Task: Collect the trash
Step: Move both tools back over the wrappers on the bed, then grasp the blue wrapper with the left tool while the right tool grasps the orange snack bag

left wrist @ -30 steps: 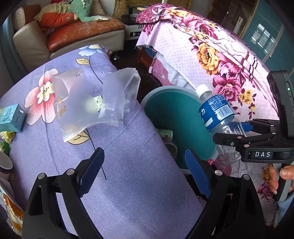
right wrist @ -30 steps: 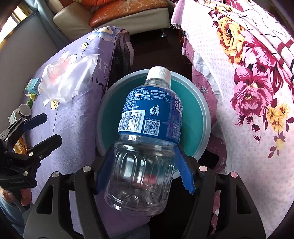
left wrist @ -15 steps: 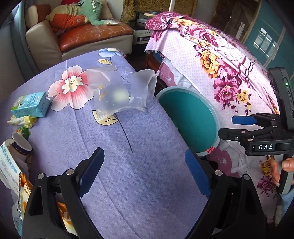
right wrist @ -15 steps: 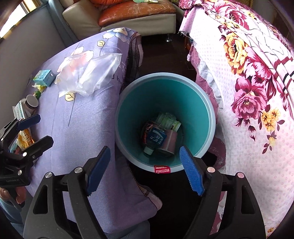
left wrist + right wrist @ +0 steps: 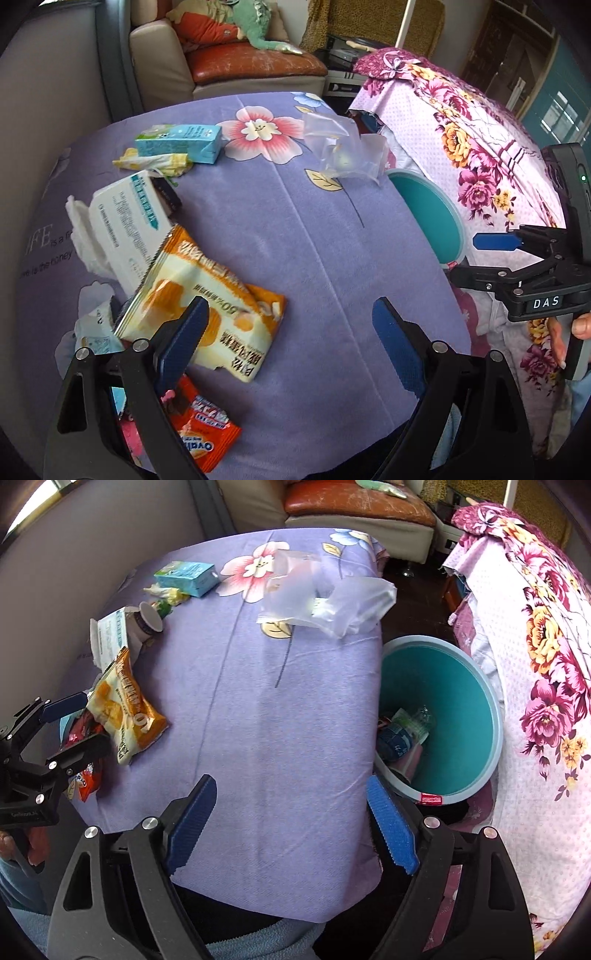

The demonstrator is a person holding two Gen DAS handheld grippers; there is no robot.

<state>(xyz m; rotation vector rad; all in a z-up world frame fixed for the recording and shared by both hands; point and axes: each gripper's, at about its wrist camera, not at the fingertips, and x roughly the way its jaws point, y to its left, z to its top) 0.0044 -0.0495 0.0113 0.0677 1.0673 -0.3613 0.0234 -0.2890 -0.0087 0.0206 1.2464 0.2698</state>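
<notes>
Teal bin (image 5: 476, 716), lilac floral tablecloth (image 5: 280, 716), orange snack wrapper (image 5: 207, 295)

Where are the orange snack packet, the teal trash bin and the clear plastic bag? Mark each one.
orange snack packet (image 5: 207, 295), left wrist view, middle of its printed face.
teal trash bin (image 5: 461, 716), right wrist view, bare inner wall.
clear plastic bag (image 5: 332, 598), right wrist view, middle of the crumpled film.

Beige sofa (image 5: 255, 62) with orange cushion, perhaps leather; floral bedspread (image 5: 535, 635) beside.

Orange snack wrapper (image 5: 201, 295) flat on table; bottle (image 5: 400, 734) in bin (image 5: 480, 716).
</notes>
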